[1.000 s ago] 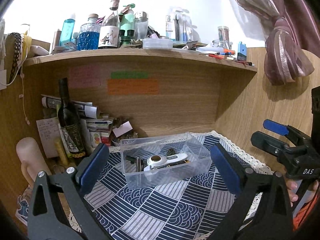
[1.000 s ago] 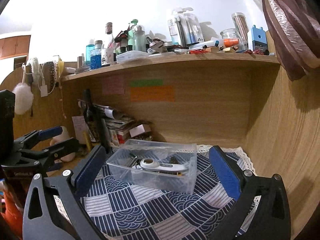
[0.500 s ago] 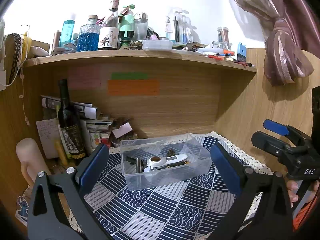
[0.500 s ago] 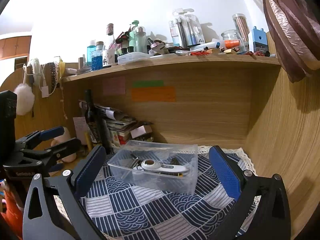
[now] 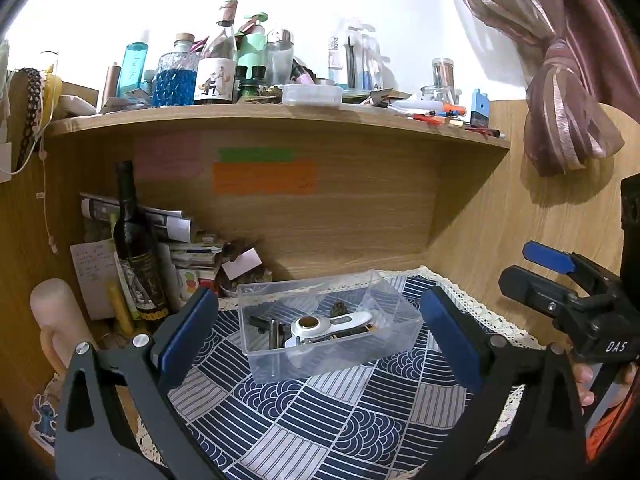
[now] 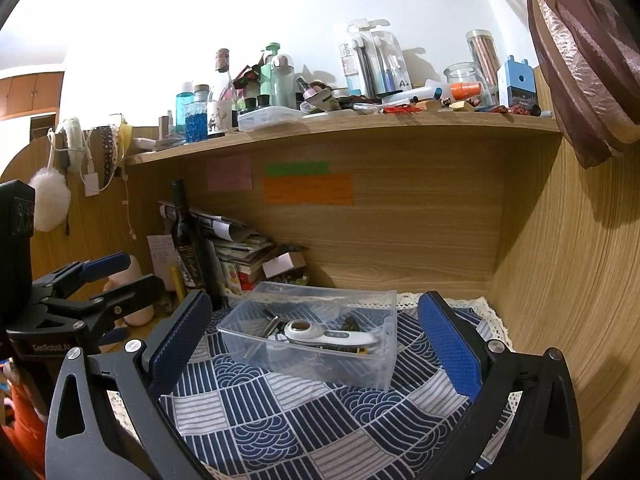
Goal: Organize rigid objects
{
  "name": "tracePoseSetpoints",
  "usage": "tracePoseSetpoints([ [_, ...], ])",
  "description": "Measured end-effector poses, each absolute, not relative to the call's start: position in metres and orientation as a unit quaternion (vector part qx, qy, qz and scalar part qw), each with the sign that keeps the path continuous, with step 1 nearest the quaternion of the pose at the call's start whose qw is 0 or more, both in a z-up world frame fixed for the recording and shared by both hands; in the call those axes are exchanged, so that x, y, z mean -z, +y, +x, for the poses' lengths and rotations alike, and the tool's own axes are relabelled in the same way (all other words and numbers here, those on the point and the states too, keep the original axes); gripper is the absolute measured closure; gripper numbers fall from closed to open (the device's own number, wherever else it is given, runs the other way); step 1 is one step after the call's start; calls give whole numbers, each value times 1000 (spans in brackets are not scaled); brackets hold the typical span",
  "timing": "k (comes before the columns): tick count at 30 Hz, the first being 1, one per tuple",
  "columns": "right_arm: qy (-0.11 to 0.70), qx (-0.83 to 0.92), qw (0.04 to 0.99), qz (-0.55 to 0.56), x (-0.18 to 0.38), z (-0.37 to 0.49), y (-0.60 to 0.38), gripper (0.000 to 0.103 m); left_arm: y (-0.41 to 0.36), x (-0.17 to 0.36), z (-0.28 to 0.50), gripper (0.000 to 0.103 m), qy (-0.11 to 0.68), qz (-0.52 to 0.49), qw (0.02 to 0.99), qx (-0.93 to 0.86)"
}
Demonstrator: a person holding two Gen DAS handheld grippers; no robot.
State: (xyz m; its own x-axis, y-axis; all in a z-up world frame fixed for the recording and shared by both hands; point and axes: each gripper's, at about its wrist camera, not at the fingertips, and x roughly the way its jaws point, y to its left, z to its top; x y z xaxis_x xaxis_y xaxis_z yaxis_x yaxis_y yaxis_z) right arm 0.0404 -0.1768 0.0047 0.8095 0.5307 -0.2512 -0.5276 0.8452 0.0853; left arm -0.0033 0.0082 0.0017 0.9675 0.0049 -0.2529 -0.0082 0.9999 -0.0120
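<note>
Left wrist view: left gripper [image 5: 320,330] jaws spread wide, empty, framing the clear plastic box [image 5: 326,330] at frame centre on the patterned cloth [image 5: 320,416] — right gripper [image 6: 316,330] likewise spread and empty — only the right wrist view shows a white pompom [image 6: 50,200] at left.

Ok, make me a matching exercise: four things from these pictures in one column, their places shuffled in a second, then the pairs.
1. white gadget
2. dark wine bottle
3. orange note
4. flat lidded box

A. on the top shelf
B. stuck on the wooden back panel
C. inside the clear bin
D. standing left of the bin, by the paper stack

Pairs: 1-C, 2-D, 3-B, 4-A
</note>
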Motion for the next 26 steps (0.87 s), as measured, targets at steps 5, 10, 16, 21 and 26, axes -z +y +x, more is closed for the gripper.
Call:
tracePoseSetpoints([
  [5, 133, -278, 951, 5, -5, 40, -176, 0, 6, -3, -3, 0, 126, -11, 992, -1],
  [10, 134, -278, 951, 6, -4, 40, -176, 0, 7, -2, -3, 0, 124, -13, 992, -1],
  [16, 135, -280, 950, 5, -5, 40, -176, 0, 7, -2, -1, 0, 126, -14, 992, 2],
  [21, 139, -280, 950, 4, -4, 41, -173, 0, 8, -1, 0, 0, 126, -14, 992, 5],
  [26, 141, -278, 950, 5, -3, 45, -172, 0, 7, 0, 1, 0, 126, -14, 992, 8],
])
